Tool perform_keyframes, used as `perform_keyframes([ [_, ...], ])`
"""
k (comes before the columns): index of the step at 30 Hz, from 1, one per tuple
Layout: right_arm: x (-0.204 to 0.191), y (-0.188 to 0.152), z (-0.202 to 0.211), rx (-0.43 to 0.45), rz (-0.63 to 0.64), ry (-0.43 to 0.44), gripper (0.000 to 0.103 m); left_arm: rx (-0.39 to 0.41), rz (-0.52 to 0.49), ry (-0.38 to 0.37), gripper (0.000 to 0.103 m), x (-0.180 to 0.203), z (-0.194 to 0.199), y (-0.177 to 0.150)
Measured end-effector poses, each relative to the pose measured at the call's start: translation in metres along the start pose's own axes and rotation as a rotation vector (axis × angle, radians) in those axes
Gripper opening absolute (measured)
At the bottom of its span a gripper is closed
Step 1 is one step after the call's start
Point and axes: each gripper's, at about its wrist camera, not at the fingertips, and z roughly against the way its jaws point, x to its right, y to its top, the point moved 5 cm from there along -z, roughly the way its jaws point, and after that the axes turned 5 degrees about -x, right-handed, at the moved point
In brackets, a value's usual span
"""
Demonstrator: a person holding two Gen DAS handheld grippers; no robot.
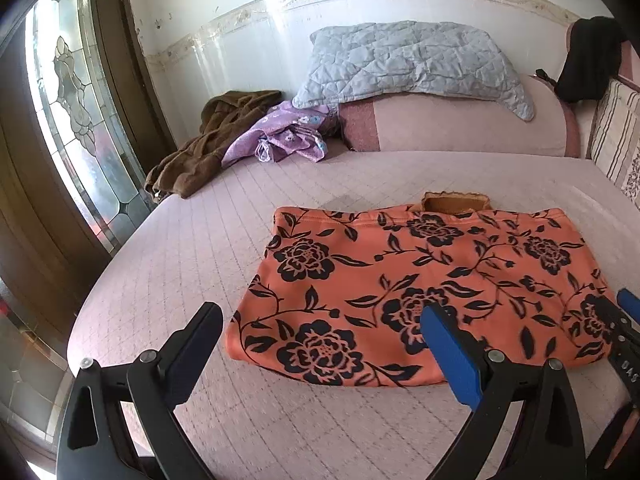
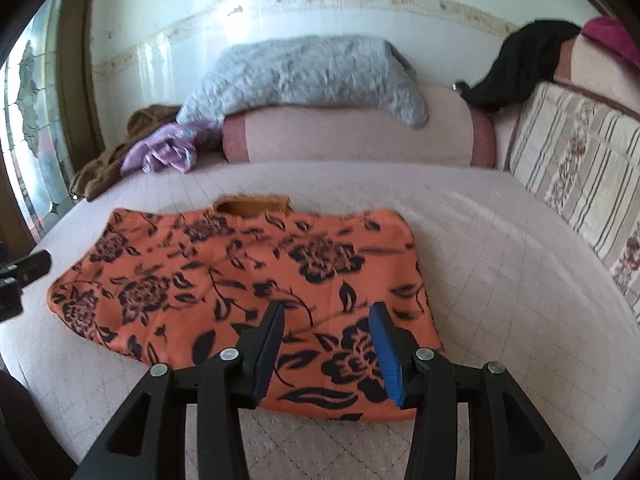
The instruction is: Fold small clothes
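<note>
An orange garment with black flowers (image 1: 420, 280) lies flat and folded on the pink bed cover (image 1: 180, 248). A tan piece of cloth (image 1: 456, 202) pokes out at its far edge. My left gripper (image 1: 322, 316) stands wide open at the garment's near left corner, one finger over the cover and the blue-padded one over the cloth. In the right wrist view the garment (image 2: 240, 276) spreads left, and my right gripper (image 2: 327, 314) hovers over its near right part, jaws apart, no cloth pinched between the pads. The right gripper's tip (image 1: 626, 312) shows in the left wrist view.
A brown garment (image 1: 200, 148) and a purple one (image 1: 288, 132) are heaped at the back left. A grey quilted pillow (image 1: 412, 64) rests on a pink bolster (image 1: 460, 128). Black cloth (image 1: 588, 60) and a striped cushion (image 2: 580, 184) bound the right; a glazed door (image 1: 76, 120) the left.
</note>
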Motion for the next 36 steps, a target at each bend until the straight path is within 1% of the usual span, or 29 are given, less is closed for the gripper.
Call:
perform_keyframes([
  [4, 0.010, -0.007, -0.018, -0.064, -0.071, 0.020, 0.048, -0.020, -0.011, 0.002, 0.100, -0.007, -0.023, 0.002],
  [8, 0.016, -0.015, -0.036, -0.119, -0.113, 0.013, 0.048, -0.042, -0.031, 0.010, 0.100, -0.011, -0.051, 0.004],
  [11, 0.016, -0.021, -0.049, -0.161, -0.118, -0.008, 0.048, -0.067, -0.030, 0.004, 0.100, -0.014, -0.071, 0.004],
  [13, 0.015, -0.022, -0.052, -0.159, -0.100, -0.034, 0.052, -0.086, -0.016, -0.009, 0.100, -0.017, -0.084, 0.003],
  [15, 0.013, -0.023, -0.054, -0.158, -0.085, -0.054, 0.053, -0.111, 0.001, -0.023, 0.100, -0.020, -0.097, 0.000],
  [17, 0.013, -0.023, -0.051, -0.146, -0.079, -0.063, 0.053, -0.154, 0.021, -0.032, 0.100, -0.024, -0.113, -0.006],
  [18, 0.012, -0.022, -0.049, -0.140, -0.080, -0.060, 0.053, -0.195, 0.033, -0.034, 0.100, -0.025, -0.124, -0.009],
  [19, 0.012, -0.020, -0.046, -0.131, -0.085, -0.042, 0.053, -0.237, 0.056, -0.043, 0.100, -0.028, -0.134, -0.012],
  [20, 0.012, -0.017, -0.042, -0.122, -0.096, -0.019, 0.053, -0.255, 0.096, -0.056, 0.100, -0.032, -0.139, -0.013],
  [21, 0.013, -0.013, -0.039, -0.107, -0.118, 0.016, 0.053, -0.251, 0.115, -0.055, 0.100, -0.035, -0.139, -0.010],
  [22, 0.013, -0.009, -0.038, -0.100, -0.130, 0.032, 0.053, -0.246, 0.126, -0.053, 0.100, -0.038, -0.139, -0.007],
  [24, 0.015, 0.001, -0.042, -0.107, -0.144, 0.042, 0.052, -0.240, 0.147, -0.047, 0.100, -0.045, -0.138, -0.003],
  [25, 0.016, 0.003, -0.048, -0.126, -0.148, 0.041, 0.050, -0.256, 0.164, -0.034, 0.100, -0.051, -0.140, -0.003],
  [26, 0.019, 0.003, -0.061, -0.181, -0.167, 0.043, 0.047, -0.286, 0.182, -0.022, 0.100, -0.058, -0.145, -0.006],
  [27, 0.021, 0.000, -0.071, -0.232, -0.183, 0.042, 0.041, -0.307, 0.201, -0.021, 0.100, -0.062, -0.148, -0.010],
  [28, 0.023, -0.002, -0.078, -0.271, -0.199, 0.036, 0.040, -0.324, 0.226, -0.028, 0.100, -0.068, -0.151, -0.012],
  [30, 0.024, 0.004, -0.079, -0.274, -0.218, 0.031, 0.040, -0.345, 0.289, -0.062, 0.100, -0.078, -0.152, -0.016],
  [31, 0.021, 0.010, -0.077, -0.273, -0.221, 0.036, 0.040, -0.350, 0.302, -0.066, 0.100, -0.081, -0.151, -0.016],
  [33, 0.007, 0.028, -0.074, -0.249, -0.223, 0.077, 0.040, -0.350, 0.310, -0.055, 0.100, -0.087, -0.149, -0.016],
  [36, -0.030, 0.051, -0.083, -0.259, -0.185, 0.145, 0.040, -0.343, 0.316, -0.053, 0.100, -0.093, -0.148, -0.016],
])
